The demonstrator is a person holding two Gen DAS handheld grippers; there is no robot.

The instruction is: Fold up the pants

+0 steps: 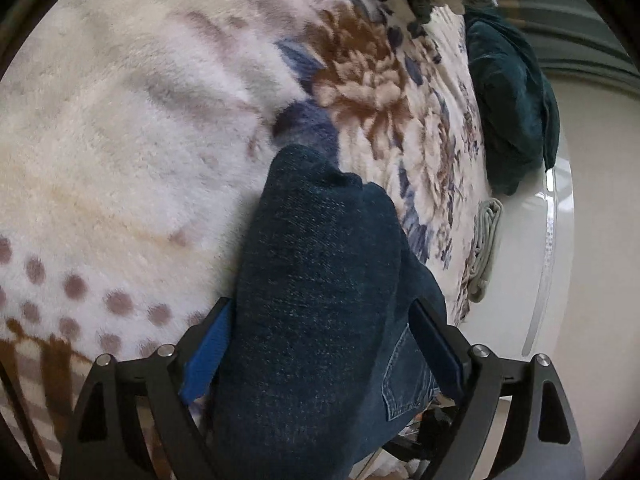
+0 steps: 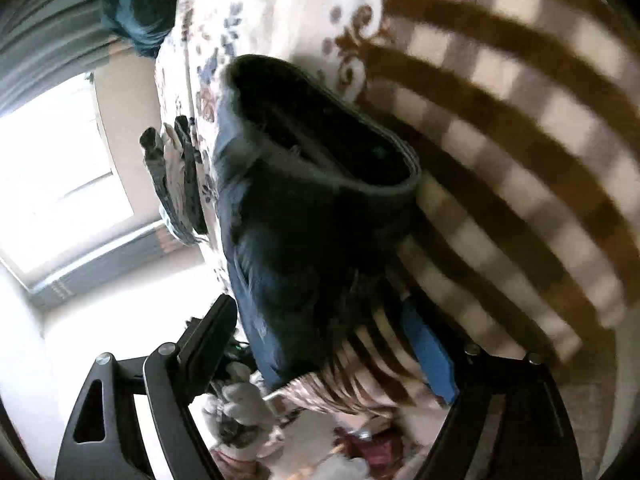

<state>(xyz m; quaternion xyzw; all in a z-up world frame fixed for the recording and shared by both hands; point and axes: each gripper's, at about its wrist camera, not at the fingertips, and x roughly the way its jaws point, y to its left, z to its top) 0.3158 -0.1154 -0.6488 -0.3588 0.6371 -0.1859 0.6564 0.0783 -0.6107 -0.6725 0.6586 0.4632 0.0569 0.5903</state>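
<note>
Dark blue denim pants [image 1: 320,280] hang bunched between the fingers of my left gripper [image 1: 320,316], above a fluffy flowered blanket [image 1: 132,140]; a back pocket shows low on the right. The left jaws are closed on the denim. In the right wrist view the pants [image 2: 304,220] show an open cuff or waist opening at the top. They sit between the fingers of my right gripper [image 2: 324,320], together with a fold of the brown-striped blanket [image 2: 500,128]. The right jaws stand fairly wide around the cloth; their hold is unclear.
A dark teal cloth [image 1: 508,92] lies at the bed's far edge, with a folded grey cloth [image 1: 486,248] below it. A bright window [image 2: 60,168] and grey curtain [image 2: 44,28] are at the left. Cluttered items [image 2: 248,412] lie on the floor below.
</note>
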